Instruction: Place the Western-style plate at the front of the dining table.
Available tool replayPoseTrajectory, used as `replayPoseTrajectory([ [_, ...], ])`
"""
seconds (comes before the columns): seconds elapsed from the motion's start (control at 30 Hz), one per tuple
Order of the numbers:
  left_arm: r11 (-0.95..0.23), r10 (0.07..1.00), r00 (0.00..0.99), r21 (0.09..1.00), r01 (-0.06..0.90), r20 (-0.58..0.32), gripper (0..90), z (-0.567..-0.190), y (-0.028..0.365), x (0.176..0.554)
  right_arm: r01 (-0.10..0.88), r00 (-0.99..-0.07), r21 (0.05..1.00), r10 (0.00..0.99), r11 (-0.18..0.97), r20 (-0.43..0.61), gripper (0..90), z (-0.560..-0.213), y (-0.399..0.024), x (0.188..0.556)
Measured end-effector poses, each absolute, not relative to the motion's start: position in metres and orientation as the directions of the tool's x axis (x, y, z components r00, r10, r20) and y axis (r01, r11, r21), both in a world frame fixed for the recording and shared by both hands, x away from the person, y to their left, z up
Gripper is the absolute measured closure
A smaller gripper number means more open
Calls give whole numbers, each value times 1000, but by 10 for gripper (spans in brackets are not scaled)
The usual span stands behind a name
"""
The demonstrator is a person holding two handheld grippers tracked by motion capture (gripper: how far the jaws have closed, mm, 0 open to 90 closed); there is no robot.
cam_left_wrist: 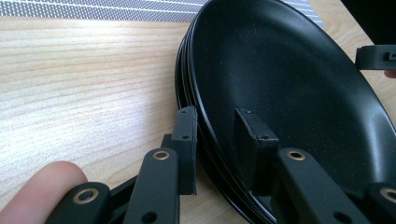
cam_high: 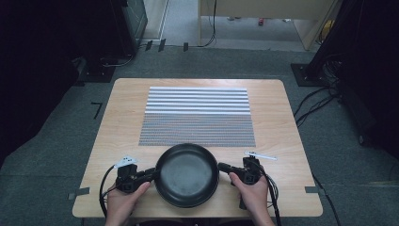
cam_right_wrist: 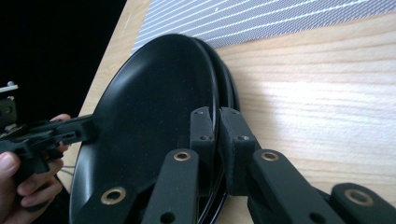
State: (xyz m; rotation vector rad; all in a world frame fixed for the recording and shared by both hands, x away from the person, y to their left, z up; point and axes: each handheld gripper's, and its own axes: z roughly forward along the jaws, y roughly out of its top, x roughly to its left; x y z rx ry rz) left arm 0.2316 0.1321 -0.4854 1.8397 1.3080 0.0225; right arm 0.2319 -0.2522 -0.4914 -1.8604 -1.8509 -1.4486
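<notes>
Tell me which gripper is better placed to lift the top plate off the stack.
Right, probably. The right gripper is pinched shut on the thin rim of the top plate. The left gripper straddles several rims of the stack, and it is unclear whether its pads press.

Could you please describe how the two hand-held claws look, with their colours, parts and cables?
The left claw and the right claw are black, each with two flat, block-like jaws on jointed links fastened with brass-coloured rivets. A pale three-cornered plate sits on the left claw, and a pale strip lies by the right. Black cables trail from each. The forearms show no sleeves.
</notes>
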Motion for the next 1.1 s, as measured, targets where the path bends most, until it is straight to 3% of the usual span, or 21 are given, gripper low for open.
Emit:
replayPoseTrajectory([
  [0.73,-38,775,419,627,778,-474,723,-488,134,232,847,-188,456,650,-272,737,853,-499,-248,232],
  [1.1,-24,768,412,620,784,-490,720,-489,135,233,820,-166,449,601,-357,782,862,-509,-246,231],
])
